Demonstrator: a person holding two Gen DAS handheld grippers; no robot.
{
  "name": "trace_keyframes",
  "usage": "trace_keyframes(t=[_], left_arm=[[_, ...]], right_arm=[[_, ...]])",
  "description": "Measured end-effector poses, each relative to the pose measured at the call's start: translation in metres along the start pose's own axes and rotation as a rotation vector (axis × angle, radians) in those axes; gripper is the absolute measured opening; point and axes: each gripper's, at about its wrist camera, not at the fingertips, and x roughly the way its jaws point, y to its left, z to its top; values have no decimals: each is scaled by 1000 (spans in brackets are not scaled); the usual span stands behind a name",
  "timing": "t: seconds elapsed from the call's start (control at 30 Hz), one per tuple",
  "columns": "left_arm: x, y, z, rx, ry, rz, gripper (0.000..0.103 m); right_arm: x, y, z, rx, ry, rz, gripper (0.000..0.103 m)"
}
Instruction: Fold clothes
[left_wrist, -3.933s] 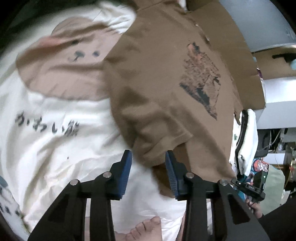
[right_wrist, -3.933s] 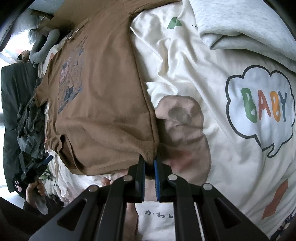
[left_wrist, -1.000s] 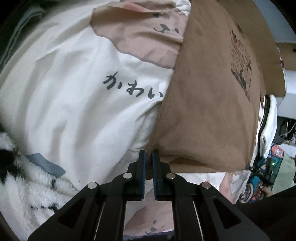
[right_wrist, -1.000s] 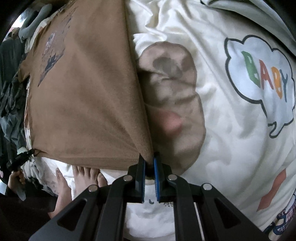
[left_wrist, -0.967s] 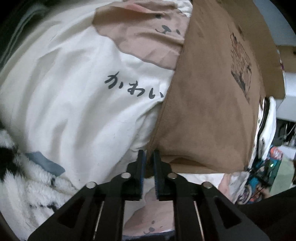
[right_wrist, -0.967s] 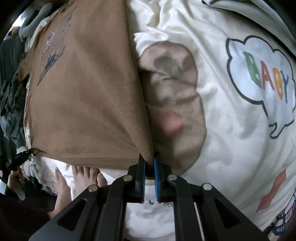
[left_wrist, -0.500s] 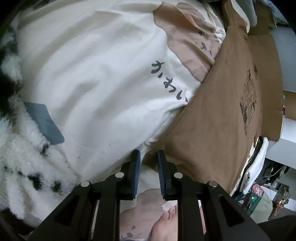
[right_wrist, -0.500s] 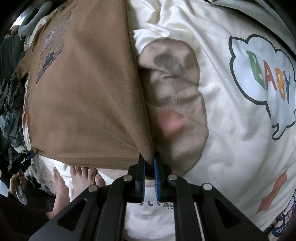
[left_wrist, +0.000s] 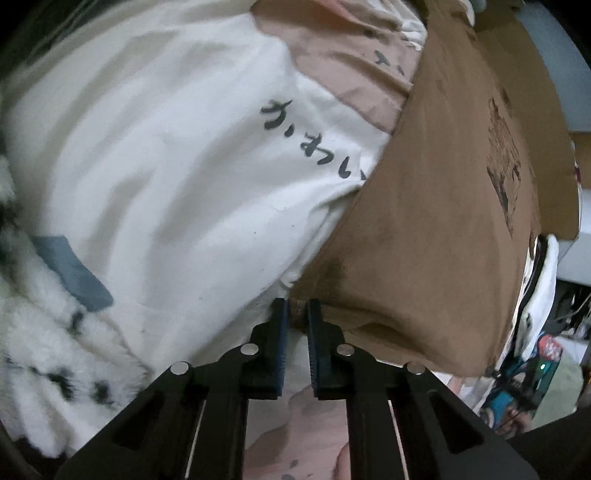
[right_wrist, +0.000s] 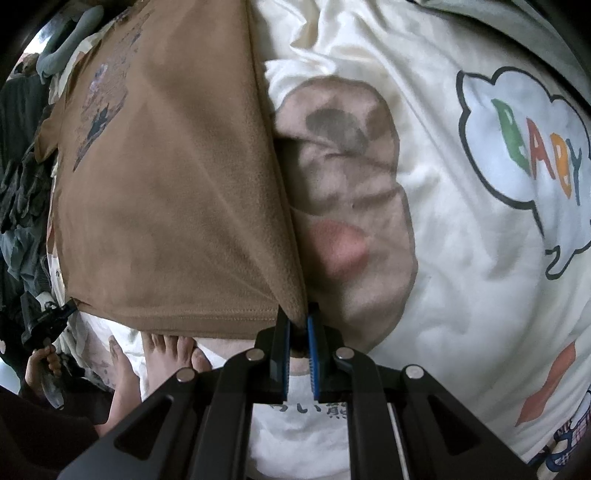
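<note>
- Since about four seconds ago, the brown short-sleeved T-shirt with a dark chest print (right_wrist: 166, 192) has gone from rumpled with a sleeve out to a flat, straight-edged panel; the left gripper (left_wrist: 295, 314), then wide open, now has its jaws closing on the shirt's near hem corner, cloth between them.
- That T-shirt lies spread on the cream cotton bedsheet with cartoon prints (left_wrist: 166, 166).
- At the shirt's other hem corner, the right gripper (right_wrist: 299, 325) is pinched tight on the fabric edge; both grippers point steeply downward.
- Just beside the shirt's long edge, the sheet shows a pale-brown bear face (right_wrist: 347, 192); farther out is a cloud bubble reading "BABY" (right_wrist: 524, 147).
- Black Japanese lettering, "かわい" (left_wrist: 314, 147), runs up to the shirt's opposite edge and under it.
- Below the shirt's hem, the person's bare feet (right_wrist: 166, 354) stand on the sheet.
- Beyond the lettering, away from the shirt, a fluffy white blanket with black spots (left_wrist: 48, 332) is bunched.
</note>
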Motion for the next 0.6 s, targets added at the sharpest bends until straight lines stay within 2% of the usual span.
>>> trace_keyframes(t=[0.3,0.6], left_arm=[[-26,-7,8,78,5,27,7],[-16,-9,28,109,68,53,7]], right_arm=[[-20,-2,0,-11,-17,14,7],[-4,-5,-5,-9,11,-13,7]])
